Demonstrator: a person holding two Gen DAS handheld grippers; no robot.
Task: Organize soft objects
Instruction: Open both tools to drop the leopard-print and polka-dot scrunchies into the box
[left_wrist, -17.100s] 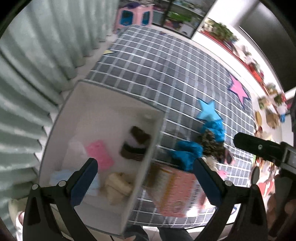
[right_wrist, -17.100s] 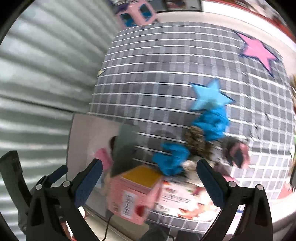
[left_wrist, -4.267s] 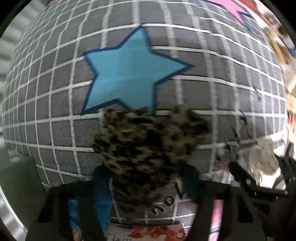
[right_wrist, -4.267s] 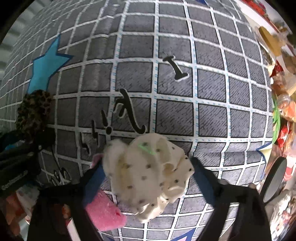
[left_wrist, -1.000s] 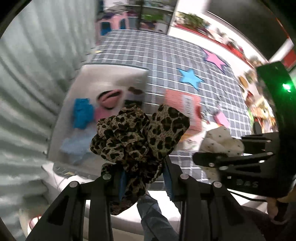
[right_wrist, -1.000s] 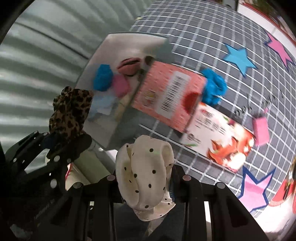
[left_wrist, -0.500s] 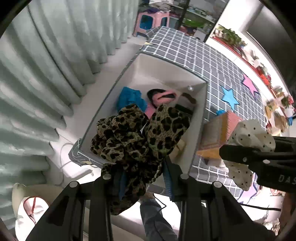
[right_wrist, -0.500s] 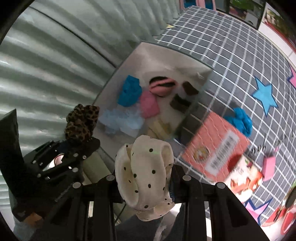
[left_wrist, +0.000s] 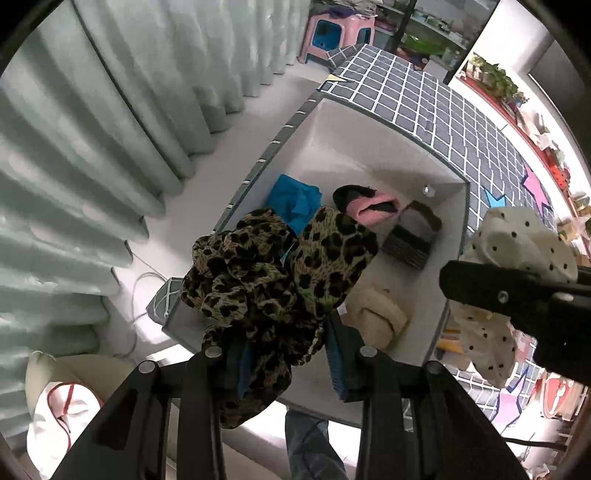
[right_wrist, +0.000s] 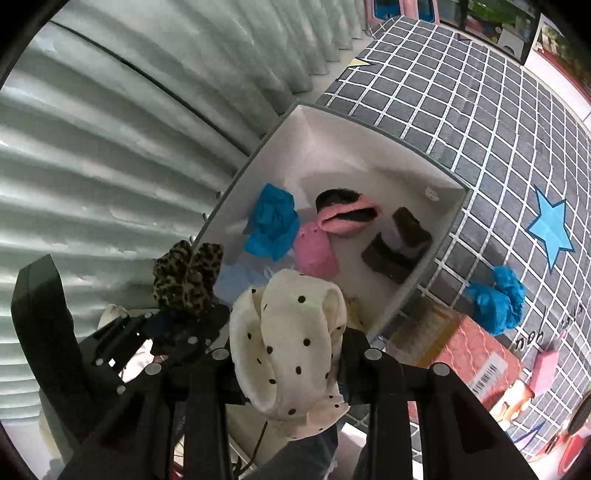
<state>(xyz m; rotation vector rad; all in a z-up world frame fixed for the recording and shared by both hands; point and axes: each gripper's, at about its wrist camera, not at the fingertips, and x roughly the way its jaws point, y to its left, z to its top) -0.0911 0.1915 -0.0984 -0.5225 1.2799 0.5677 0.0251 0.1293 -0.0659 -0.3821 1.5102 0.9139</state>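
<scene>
Scrunchies held over the white box (right_wrist: 436, 236) at the tabletop's (right_wrist: 480, 110) edge.
One leopard scrunchie (left_wrist: 273, 273) is clamped in the left tongs (left_wrist: 288, 354); one polka-dot scrunchie (right_wrist: 291, 343) is clamped in the right tongs (right_wrist: 288, 369). One blue scrunchie (right_wrist: 273, 221) is seen inside the box, a second blue scrunchie (right_wrist: 498, 299) on the tabletop beside it.

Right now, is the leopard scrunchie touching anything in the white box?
Apart. The right wrist view shows the leopard scrunchie clamped in the left gripper, held up outside the white box, clear of its contents.
</scene>
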